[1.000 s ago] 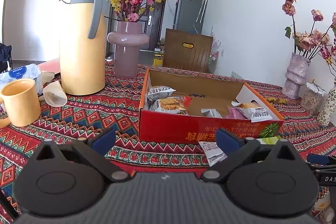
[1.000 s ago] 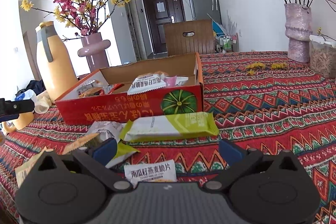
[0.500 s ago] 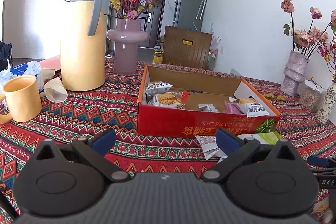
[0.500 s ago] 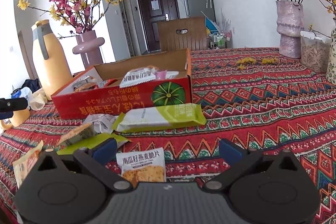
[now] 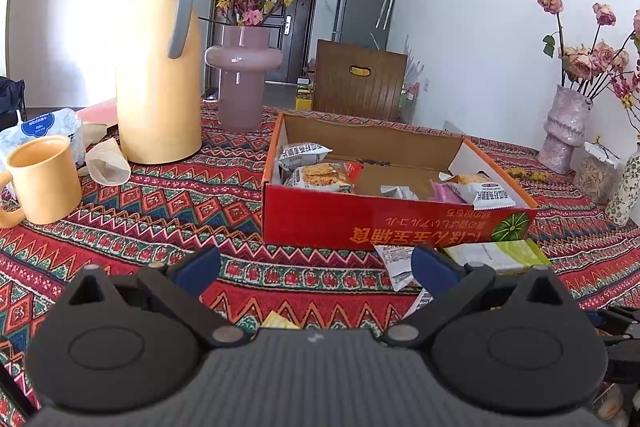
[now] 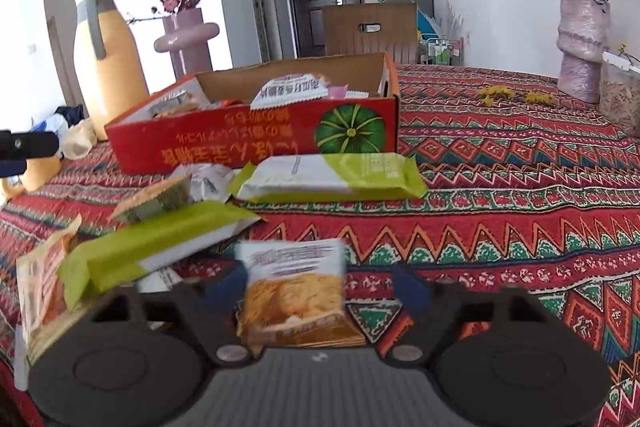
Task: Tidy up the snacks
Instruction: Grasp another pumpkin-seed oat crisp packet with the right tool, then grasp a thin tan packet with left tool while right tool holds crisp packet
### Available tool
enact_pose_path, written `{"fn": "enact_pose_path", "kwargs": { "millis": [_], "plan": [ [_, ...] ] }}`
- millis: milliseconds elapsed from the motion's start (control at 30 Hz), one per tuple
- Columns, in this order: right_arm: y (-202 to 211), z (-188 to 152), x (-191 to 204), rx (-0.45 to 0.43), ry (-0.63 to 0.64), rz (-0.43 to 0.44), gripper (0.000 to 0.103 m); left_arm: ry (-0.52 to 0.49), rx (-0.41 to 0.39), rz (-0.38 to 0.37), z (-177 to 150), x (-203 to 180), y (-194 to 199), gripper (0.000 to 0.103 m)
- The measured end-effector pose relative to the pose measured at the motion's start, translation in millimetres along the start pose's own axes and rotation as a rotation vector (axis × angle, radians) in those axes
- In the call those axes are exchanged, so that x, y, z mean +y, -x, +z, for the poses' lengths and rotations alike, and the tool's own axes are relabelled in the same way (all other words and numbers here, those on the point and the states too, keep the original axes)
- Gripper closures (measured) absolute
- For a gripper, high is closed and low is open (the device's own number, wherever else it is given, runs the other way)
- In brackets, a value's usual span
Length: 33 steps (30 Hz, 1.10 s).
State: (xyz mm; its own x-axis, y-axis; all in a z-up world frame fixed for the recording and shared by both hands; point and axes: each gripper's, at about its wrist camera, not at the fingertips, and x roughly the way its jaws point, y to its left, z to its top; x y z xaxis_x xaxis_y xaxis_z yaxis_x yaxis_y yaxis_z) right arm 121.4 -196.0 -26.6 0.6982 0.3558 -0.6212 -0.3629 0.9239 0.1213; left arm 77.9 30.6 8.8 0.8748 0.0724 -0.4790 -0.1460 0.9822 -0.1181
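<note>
A red cardboard box (image 5: 384,223) (image 6: 256,143) holds several snack packets. Loose snacks lie in front of it: a long green-and-white bar (image 6: 332,179) (image 5: 500,255), a second green bar (image 6: 160,251), a crumpled white wrapper (image 6: 208,179) (image 5: 394,261) and an orange packet (image 6: 44,283). A white-and-orange oat crisp packet (image 6: 294,291) lies between the fingers of my right gripper (image 6: 318,291), which is open and blurred. My left gripper (image 5: 316,265) is open and empty, held back from the box's front left.
A yellow thermos jug (image 5: 158,67), a yellow mug (image 5: 42,179), a mauve flower vase (image 5: 242,83) and paper bits stand on the left of the patterned tablecloth (image 5: 160,195). A pink vase of dried roses (image 6: 582,39) and a jar (image 6: 620,95) stand at the right.
My right gripper has pulled back and lowered so the oat crisp packet now sits between its fingers. My left gripper has drawn back slightly from the box.
</note>
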Motion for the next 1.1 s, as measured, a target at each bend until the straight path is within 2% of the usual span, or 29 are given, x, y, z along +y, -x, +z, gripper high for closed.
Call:
{"fn": "enact_pose_path", "kwargs": {
  "millis": [33, 100, 200, 433, 767, 1100],
  "plan": [
    [1, -1, 2, 0.001, 0.012, 0.0, 0.044, 0.001, 0.004, 0.002, 0, 1, 0, 0.0],
    [2, -2, 5, -0.001, 0.022, 0.0, 0.05, 0.005, 0.007, 0.003, -1, 2, 0, 0.0],
    [3, -3, 4, -0.004, 0.02, -0.004, 0.055, 0.009, 0.008, 0.002, -2, 3, 2, 0.0],
    [7, -5, 6, -0.021, 0.018, 0.005, 0.058, 0.016, 0.038, 0.005, -6, 6, 0, 0.0],
    [24, 7, -3, -0.114, 0.004, -0.014, 0.059, -0.004, 0.079, 0.027, -3, 8, -10, 0.0],
    [7, 10, -20, -0.145, -0.046, -0.015, 0.059, -0.038, 0.154, 0.039, -5, 3, -40, 0.0]
  ]
}}
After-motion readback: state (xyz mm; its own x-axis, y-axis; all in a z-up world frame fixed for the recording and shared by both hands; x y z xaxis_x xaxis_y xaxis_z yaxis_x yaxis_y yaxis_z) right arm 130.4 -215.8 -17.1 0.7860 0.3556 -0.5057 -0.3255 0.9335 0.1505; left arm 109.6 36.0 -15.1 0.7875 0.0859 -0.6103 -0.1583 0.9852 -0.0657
